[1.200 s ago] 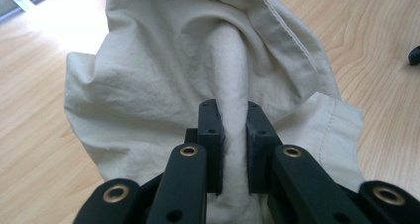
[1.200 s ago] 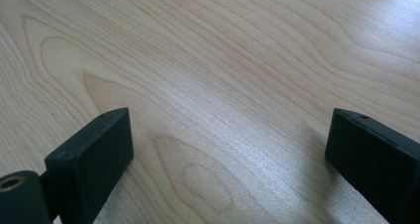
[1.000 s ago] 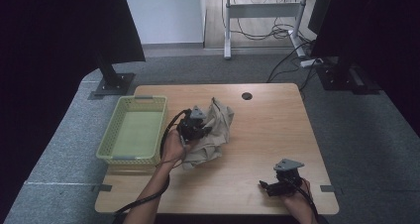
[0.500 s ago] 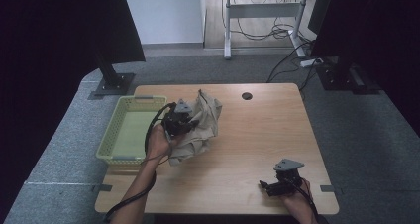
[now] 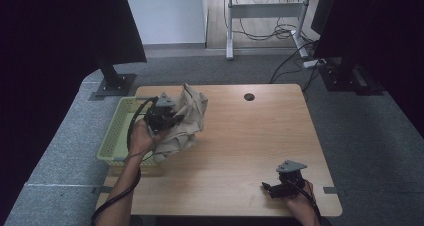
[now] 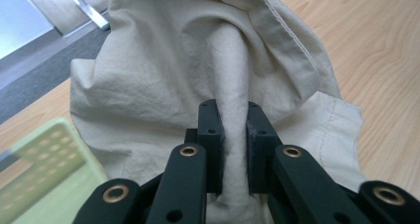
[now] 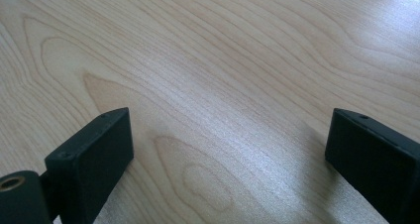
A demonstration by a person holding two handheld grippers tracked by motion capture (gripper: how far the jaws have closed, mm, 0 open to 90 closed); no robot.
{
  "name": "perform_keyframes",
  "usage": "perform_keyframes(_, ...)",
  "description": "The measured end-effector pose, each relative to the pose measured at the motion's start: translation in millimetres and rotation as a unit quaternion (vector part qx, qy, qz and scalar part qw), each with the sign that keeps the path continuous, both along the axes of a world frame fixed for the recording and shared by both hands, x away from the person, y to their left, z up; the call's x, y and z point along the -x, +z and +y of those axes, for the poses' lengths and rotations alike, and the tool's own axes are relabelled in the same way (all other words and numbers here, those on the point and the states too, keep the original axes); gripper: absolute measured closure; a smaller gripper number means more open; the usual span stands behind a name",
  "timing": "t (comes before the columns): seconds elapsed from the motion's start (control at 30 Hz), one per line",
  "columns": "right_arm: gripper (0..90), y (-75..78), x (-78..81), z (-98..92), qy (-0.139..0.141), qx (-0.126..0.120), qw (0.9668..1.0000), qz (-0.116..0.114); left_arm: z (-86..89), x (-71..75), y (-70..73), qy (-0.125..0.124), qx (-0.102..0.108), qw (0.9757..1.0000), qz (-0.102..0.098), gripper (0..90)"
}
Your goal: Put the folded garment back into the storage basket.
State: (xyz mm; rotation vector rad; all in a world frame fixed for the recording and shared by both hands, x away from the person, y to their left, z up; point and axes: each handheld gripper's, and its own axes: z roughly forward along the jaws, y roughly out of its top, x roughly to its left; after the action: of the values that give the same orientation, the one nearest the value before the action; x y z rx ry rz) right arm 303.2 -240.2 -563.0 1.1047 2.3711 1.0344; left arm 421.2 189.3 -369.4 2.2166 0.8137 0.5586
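Cloth in left gripper, beside basket

Cloth (image 5: pixel 185 123), beige, crumpled: lifted at the table's (image 5: pixel 250 146) left side, just beside green basket (image 5: pixel 114 136). Left gripper (image 6: pixel 234 135): jaws clenched on a fold of cloth. Right gripper (image 7: pixel 228 149): jaws spread wide, nothing between, low over bare wood near the front right edge.

Light wooden table (image 5: pixel 240 136) with 1 green basket (image 5: pixel 116 136) and crumpled beige cloth (image 5: pixel 187 126) at its left edge.

The left gripper (image 5: pixel 167 117) is raised on a bent left forearm (image 5: pixel 122 186), its jaws pinched close on a fold of cloth (image 6: pixel 163 70). The right gripper (image 5: pixel 280 186) sits low in its hand, jaws spread wide with nothing between.
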Motion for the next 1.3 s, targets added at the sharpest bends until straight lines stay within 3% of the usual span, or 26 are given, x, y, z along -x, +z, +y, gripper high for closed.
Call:
perform_keyframes(0.13,4.3,0.0,0.0,0.0,0.0,0.0,1.0,0.0,24.1,-3.7,3.0,0.015,-0.001,0.9999,0.002,80.6)
perform_keyframes(0.37,4.3,0.0,0.1,0.1,-0.001,0.0,1.0,0.001,48.2,-10.0,1.4,0.025,-0.019,0.9995,0.005,80.6)
perform_keyframes(0.7,4.3,0.0,0.1,0.0,0.0,0.0,1.0,0.001,75.9,-19.3,-7.0,0.046,-0.029,0.9984,0.018,80.5)
perform_keyframes(0.97,4.3,0.0,0.1,0.0,-0.001,0.0,1.0,0.001,98.2,-27.4,-19.9,0.066,-0.047,0.9962,0.032,80.3)
perform_keyframes(1.3,4.3,0.0,0.0,0.0,-0.002,0.0,1.0,0.001,124.8,-39.7,-43.0,0.102,-0.059,0.9914,0.057,80.0)
